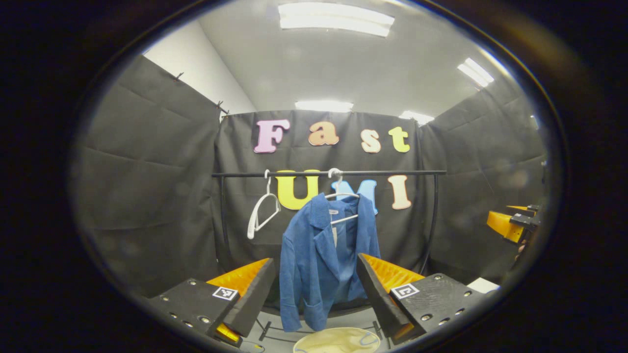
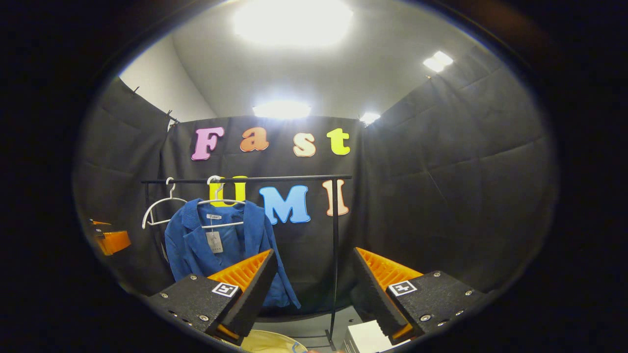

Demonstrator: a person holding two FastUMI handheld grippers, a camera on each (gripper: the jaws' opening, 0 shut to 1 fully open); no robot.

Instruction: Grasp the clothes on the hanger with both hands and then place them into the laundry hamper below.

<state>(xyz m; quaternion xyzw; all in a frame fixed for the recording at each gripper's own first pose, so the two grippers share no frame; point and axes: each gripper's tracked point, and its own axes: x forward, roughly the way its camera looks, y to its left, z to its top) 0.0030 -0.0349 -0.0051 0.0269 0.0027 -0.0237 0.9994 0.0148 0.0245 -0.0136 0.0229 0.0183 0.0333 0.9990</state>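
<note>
Blue jacket (image 1: 321, 255) hangs on a white hanger (image 1: 342, 196) on the far black rail (image 1: 328, 173).
From left to right: an empty hanger (image 1: 262, 211), the jacket, with the cream hamper (image 1: 337, 340) near below. Left gripper (image 1: 314, 289) and right gripper (image 2: 311, 287) are wide open, holding nothing.

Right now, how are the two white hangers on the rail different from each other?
The hanger with the blue jacket on it, the loaded hanger, sits fairly level in the right gripper view, while the bare hanger beside it carries nothing. In the left gripper view the bare hanger hangs steeply tilted, one end far down. Both are white and hook over the same black rail.
</note>
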